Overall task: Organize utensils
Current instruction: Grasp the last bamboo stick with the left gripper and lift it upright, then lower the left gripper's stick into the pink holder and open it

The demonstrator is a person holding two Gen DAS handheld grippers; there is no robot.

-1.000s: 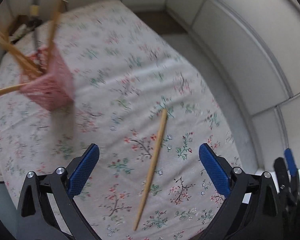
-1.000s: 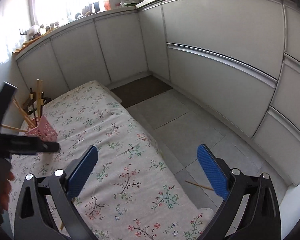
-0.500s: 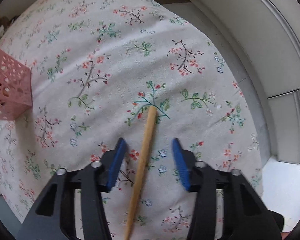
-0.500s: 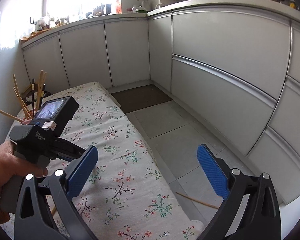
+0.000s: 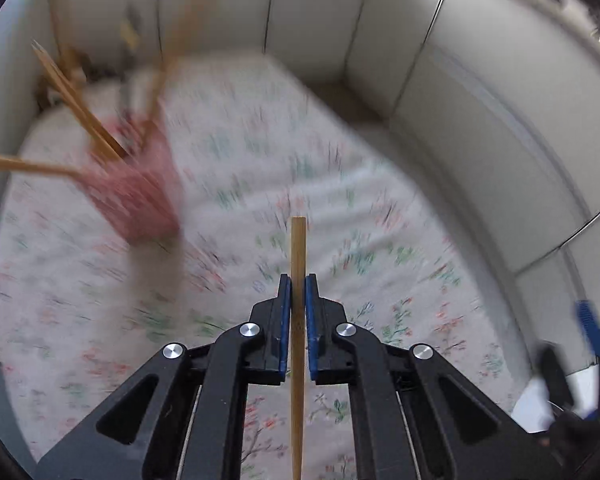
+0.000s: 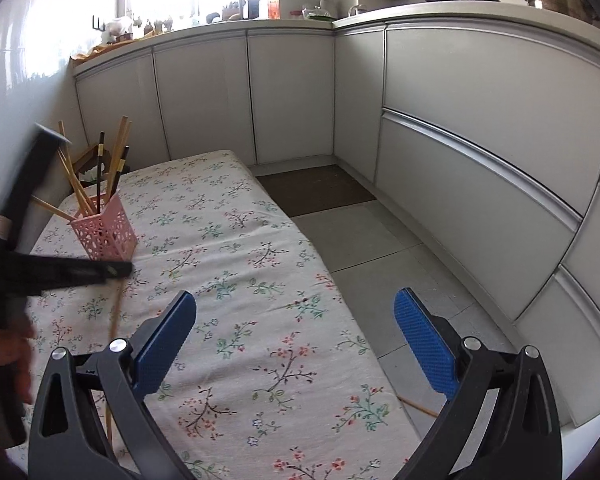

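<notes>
My left gripper (image 5: 298, 280) is shut on a wooden chopstick (image 5: 298, 248) and holds it above the floral tablecloth (image 5: 340, 184). The stick runs straight along the fingers, its tip ahead of them. A pink perforated holder (image 5: 139, 200) with several chopsticks stands to the upper left, blurred. In the right wrist view the holder (image 6: 104, 232) stands at the table's far left, and the left gripper (image 6: 119, 270) hovers just in front of it with the chopstick (image 6: 113, 320) hanging down. My right gripper (image 6: 295, 340) is open and empty over the table's near right part.
White cabinets (image 6: 460, 120) line the back and right. A grey tiled floor (image 6: 364, 248) lies right of the table, with a chopstick (image 6: 418, 407) lying on it near the table's edge. A dark wooden rack (image 6: 91, 164) stands behind the holder.
My left gripper closed on the chopstick that lay on the cloth and lifted it, tilting up toward the holder. The right gripper stayed open and nearly still.
</notes>
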